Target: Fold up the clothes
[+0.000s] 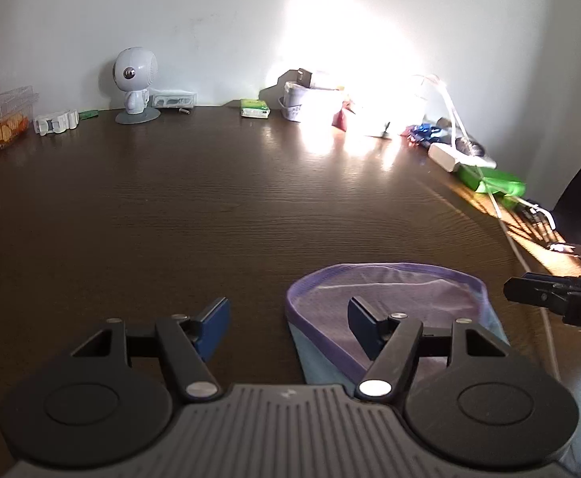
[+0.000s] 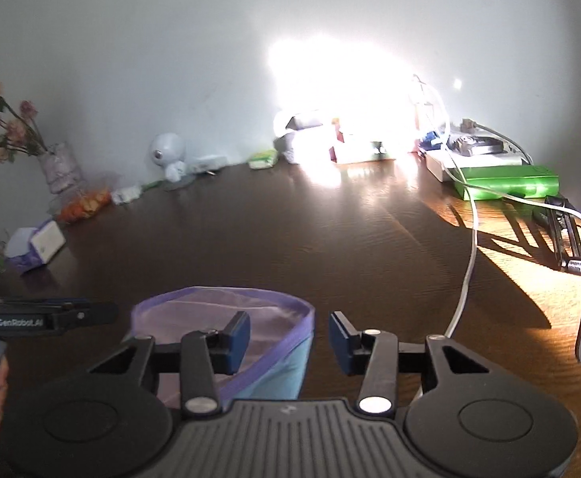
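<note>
A small folded garment (image 1: 390,302), lilac with purple trim and a light blue part, lies on the dark wooden table near the front edge. It also shows in the right wrist view (image 2: 218,310). My left gripper (image 1: 288,330) is open over the garment's left edge, with its right finger above the cloth. My right gripper (image 2: 288,338) is open over the garment's right edge, with its left finger above the cloth. Each gripper shows at the side of the other's view: the right one (image 1: 557,298), the left one (image 2: 43,316). Neither holds anything.
Along the back wall stand a white round-headed figure (image 1: 133,87), a green packet (image 1: 255,108), white boxes and a basket in glare. A green box (image 2: 509,185), a white cable (image 2: 467,263) and a black tool lie on the right. A vase with flowers (image 2: 57,167) and a tissue box (image 2: 35,249) stand on the left.
</note>
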